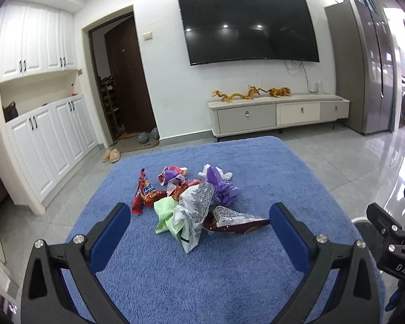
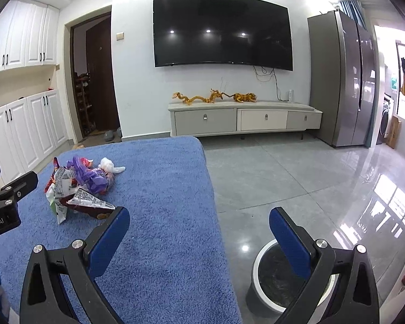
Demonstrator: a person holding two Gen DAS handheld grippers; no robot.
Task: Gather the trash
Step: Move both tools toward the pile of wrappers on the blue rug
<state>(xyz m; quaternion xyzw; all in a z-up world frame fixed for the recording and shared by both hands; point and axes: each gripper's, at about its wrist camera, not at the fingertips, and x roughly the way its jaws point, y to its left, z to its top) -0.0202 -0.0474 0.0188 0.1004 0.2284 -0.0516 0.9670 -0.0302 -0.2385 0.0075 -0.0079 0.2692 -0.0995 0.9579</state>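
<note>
Blue fleecy desk (image 1: 229, 270) fills the near ground, grey tiled floor (image 2: 297, 178) beyond it on the right, and down off the desk's near right edge stands the round bin (image 2: 259, 264), dark liner showing. On the desk sits the trash pile (image 1: 191, 197), a loose heap of crumpled wrappers: red, purple, pale green, white printed foil. The left claw (image 1: 199, 224) hangs wide open and empty, and the pile lies dead ahead, just beyond its tips, the brown-and-silver wrapper (image 1: 237, 220) stretching left to right towards the right-hand finger. The right claw (image 2: 199, 225) is also spread wide with nothing in it, but the heap lies off to its far left, so the left looks better placed for the first grab.
</note>
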